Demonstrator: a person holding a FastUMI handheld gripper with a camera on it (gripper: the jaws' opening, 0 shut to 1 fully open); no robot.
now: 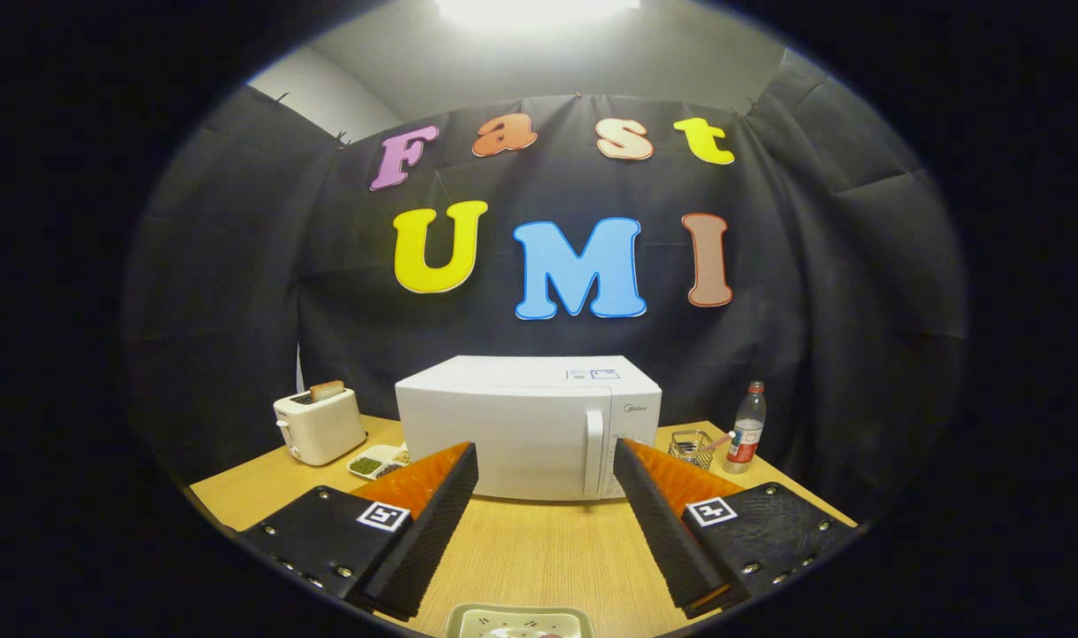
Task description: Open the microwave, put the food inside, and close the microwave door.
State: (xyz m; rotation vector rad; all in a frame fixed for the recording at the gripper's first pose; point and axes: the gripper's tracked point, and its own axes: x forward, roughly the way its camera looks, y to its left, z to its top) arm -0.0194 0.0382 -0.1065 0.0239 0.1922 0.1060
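A white microwave (pixel 528 427) stands on the wooden table (pixel 539 554) beyond my fingers, its door shut and its vertical handle (pixel 593 452) near the right side of the door. A small pale plate with food (pixel 519 622) lies on the table just below and between my fingers. My gripper (pixel 546 456) is open, its fingers spread wide with nothing between them, held back from the microwave's front.
A white toaster (pixel 319 425) with a slice of bread stands left of the microwave. A small white dish (pixel 377 462) of green food lies in front of the toaster. To the microwave's right are a wire holder (pixel 691 447) and a clear bottle (pixel 747 427).
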